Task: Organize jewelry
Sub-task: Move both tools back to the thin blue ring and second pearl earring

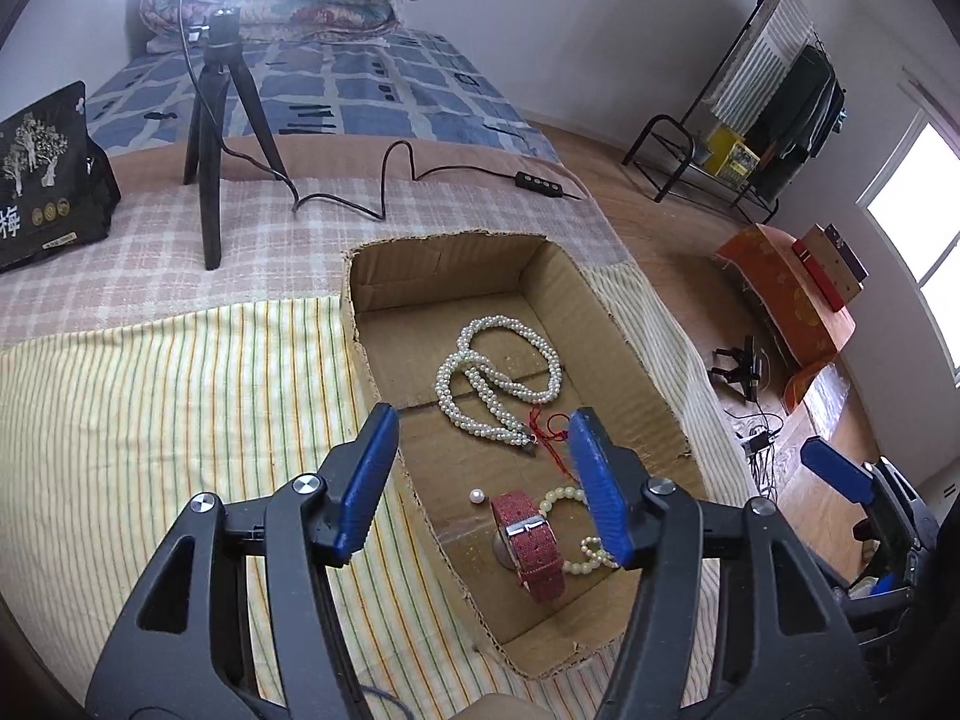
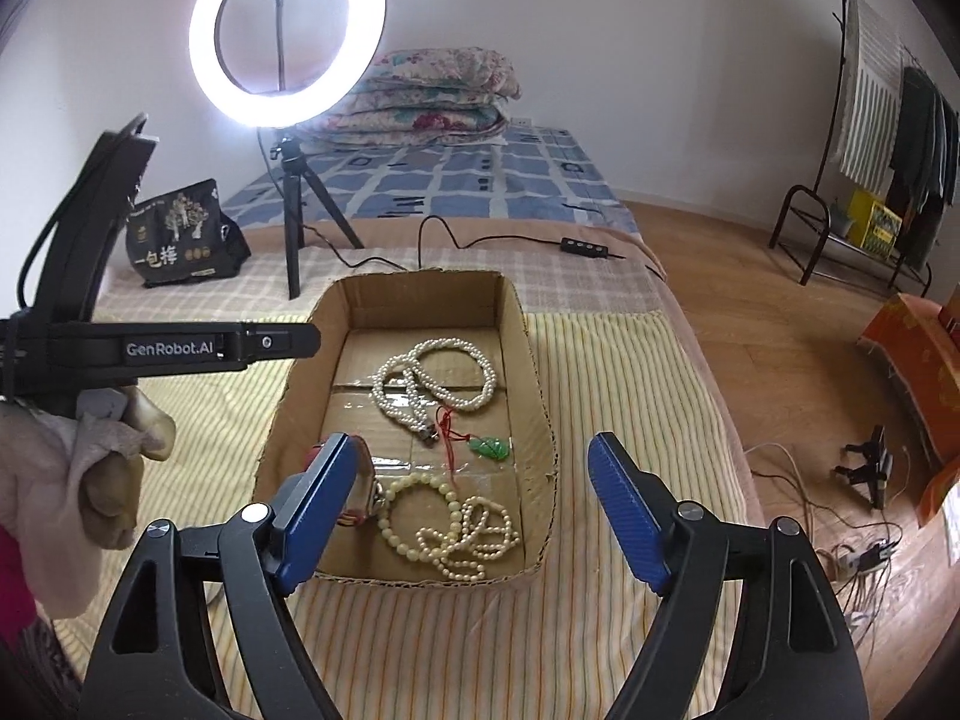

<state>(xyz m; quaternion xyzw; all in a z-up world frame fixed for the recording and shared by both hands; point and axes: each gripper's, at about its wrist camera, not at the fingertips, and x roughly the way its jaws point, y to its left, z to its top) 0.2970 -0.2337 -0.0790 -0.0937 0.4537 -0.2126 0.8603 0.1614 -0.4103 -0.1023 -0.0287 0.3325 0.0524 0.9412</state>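
A shallow cardboard box [image 1: 624, 354] [image 2: 537, 372] lies on the striped bed cover. In it are a long pearl necklace [image 1: 498, 378] [image 2: 420, 384], a green pendant on red cord [image 2: 491, 447], a red-strap watch [image 1: 531, 546], a pale bead bracelet [image 2: 420, 516], a small pearl strand [image 2: 480, 540] and a loose pearl [image 1: 476, 496]. My left gripper [image 1: 483, 480] is open and empty above the box's near half. My right gripper [image 2: 474, 507] is open and empty just above the box's near end. The left gripper's body [image 2: 168, 348] shows at left in the right wrist view.
A ring light [image 2: 287, 36] on a black tripod [image 1: 213, 138] stands behind the box, its cable and switch [image 1: 540, 183] trailing right. A black bag [image 1: 48, 180] sits at back left. Folded quilts [image 2: 432, 96] lie at the bed head. The bed edge drops to the floor at right.
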